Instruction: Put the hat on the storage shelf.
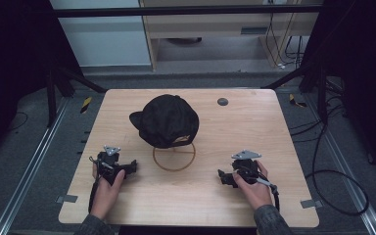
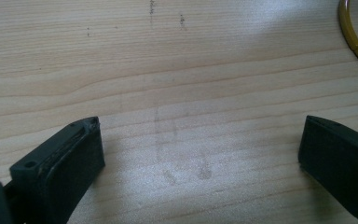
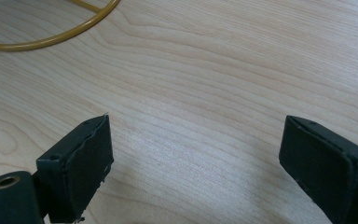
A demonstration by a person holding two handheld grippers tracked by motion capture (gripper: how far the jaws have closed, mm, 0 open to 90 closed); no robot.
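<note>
Black cap (image 1: 168, 120) sat on a wire stand (image 1: 174, 156) mid-desk, brim twd the left edge, ahead of & betw both grippers, left gripper (image 1: 131, 167) slightly nearer than right gripper (image 1: 222, 176), both w/ jaws wide open, holding nothing.

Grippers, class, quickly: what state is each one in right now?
Left gripper: open, holding nothing, over the table.
Right gripper: open, holding nothing.
</note>
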